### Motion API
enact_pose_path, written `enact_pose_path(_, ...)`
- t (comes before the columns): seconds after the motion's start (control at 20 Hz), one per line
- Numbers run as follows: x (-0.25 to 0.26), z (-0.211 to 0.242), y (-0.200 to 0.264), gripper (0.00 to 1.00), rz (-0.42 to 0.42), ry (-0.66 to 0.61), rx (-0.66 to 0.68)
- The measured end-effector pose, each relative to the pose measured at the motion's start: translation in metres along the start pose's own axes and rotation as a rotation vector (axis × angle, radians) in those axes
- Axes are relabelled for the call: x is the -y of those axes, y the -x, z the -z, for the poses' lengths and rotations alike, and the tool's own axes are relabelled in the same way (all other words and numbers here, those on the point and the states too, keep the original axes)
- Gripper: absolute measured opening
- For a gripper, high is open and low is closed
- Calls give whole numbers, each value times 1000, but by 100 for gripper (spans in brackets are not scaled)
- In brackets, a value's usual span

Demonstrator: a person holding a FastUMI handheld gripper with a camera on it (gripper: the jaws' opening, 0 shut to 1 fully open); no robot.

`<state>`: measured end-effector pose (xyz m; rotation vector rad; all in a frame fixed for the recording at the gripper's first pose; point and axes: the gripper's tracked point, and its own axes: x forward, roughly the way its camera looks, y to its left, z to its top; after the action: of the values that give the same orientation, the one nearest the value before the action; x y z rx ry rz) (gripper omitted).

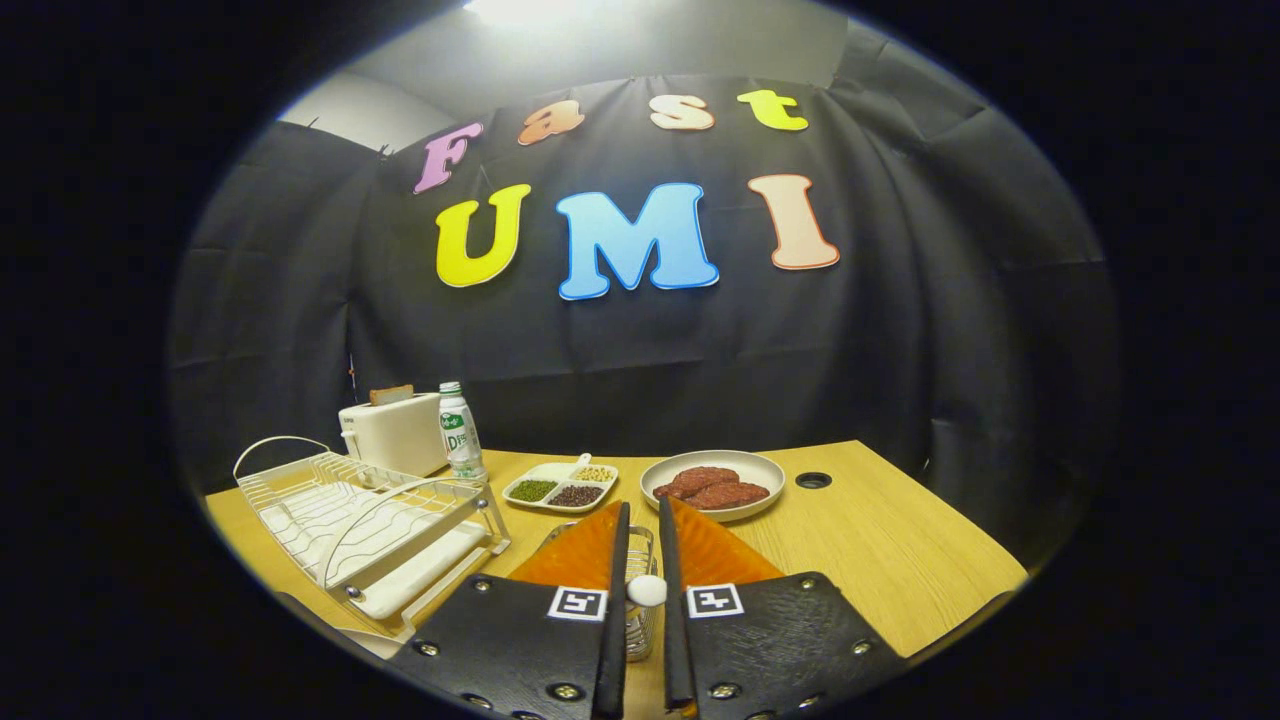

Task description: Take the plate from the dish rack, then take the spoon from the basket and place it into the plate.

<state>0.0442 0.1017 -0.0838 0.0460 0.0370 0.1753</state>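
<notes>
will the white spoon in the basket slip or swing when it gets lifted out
The spoon has a smooth, glossy rounded end, so it may slip or pivot between the two fingers of the claw, which seem to pinch it. It looks small, so probably light. It seems rigid, unlikely to bend.

A light wooden table (900, 560) with a visible grain carries everything here, and a small round dark hole (813, 480) is set into its top near the far edge. On its left stands a white wire dish rack (370, 530) with looped handles over a white drip tray. Behind the rack sits a cream toaster (393, 435) with a slice of bread in its slot, and just beside it an upright clear plastic bottle (461, 432) with a green label. Toward the middle lies a white divided dish (560, 486) of green, dark and yellow grains. Near it rests a round beige plate (712, 484) holding reddish-brown patties.
</notes>
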Motion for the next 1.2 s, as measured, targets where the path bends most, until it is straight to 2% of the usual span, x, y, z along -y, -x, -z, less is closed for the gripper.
enact_pose_path(0.05,-3,-4,1,9,-5,7,-9)
enact_pose_path(0.35,-10,-38,18,9,9,42,-41)
enact_pose_path(0.9,-10,-145,85,9,62,48,-31)
enact_pose_path(1.2,-17,-167,127,9,94,56,-44)
